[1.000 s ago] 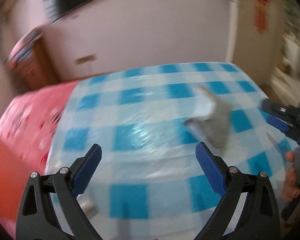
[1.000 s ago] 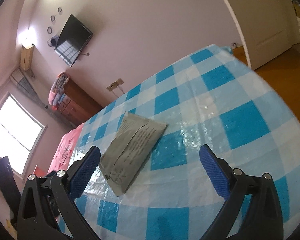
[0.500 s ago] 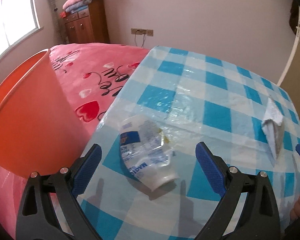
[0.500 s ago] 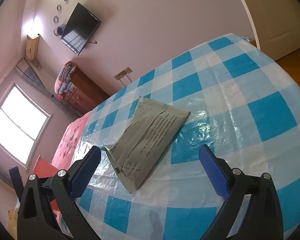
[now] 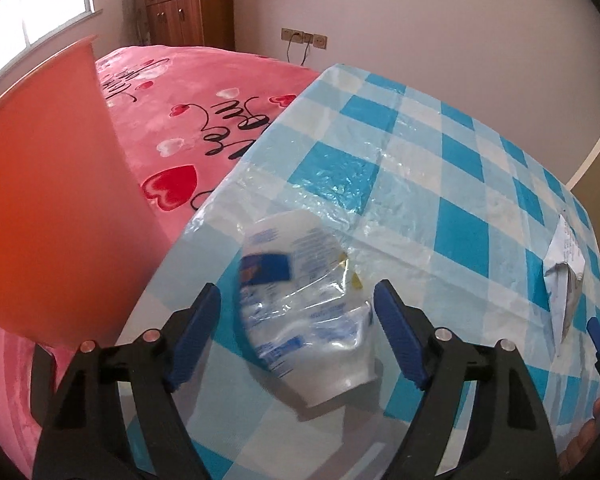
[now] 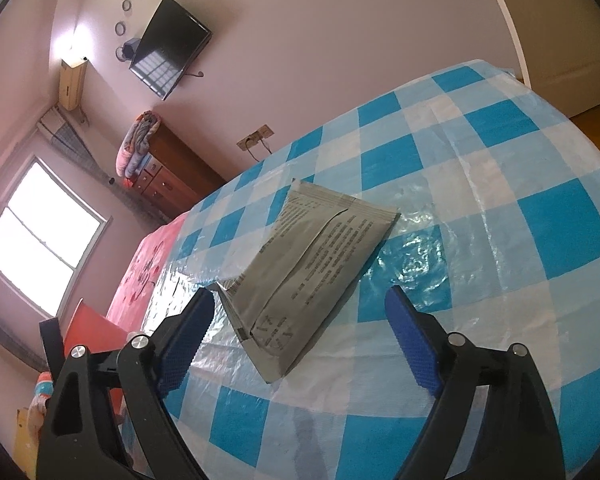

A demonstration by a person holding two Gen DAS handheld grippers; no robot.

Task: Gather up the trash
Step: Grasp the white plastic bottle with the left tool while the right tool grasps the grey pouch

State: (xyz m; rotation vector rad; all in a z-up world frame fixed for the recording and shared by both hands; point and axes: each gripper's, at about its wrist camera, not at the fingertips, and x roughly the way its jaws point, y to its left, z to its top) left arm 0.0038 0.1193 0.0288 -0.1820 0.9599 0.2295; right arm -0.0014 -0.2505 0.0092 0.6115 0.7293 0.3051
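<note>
My left gripper (image 5: pixel 296 334) points down at the crushed plastic cup (image 5: pixel 306 308), which lies on its side near the left edge of the bench (image 5: pixel 460 236). The jaws have just been closing. The cup is between them, but I see a small gap on each side, so the pads do not press on it and the jaws are about half wide. The bench has a blue and white checked plastic cover. To the left of it stands an orange bin (image 5: pixel 52 208), and behind the bin is a bed (image 5: pixel 220 112) with a pink cover with red hearts.

My right gripper (image 6: pixel 300 340) is over the grey foil pouch (image 6: pixel 312 276), which lies flat on the same bench, well apart from the cup. Its jaws have also just been closing a little, but they are wide and touch nothing. The near end of the pouch is between the two blue pads, closer to the left pad. In the left wrist view, the same pouch shows at the far right.
</note>
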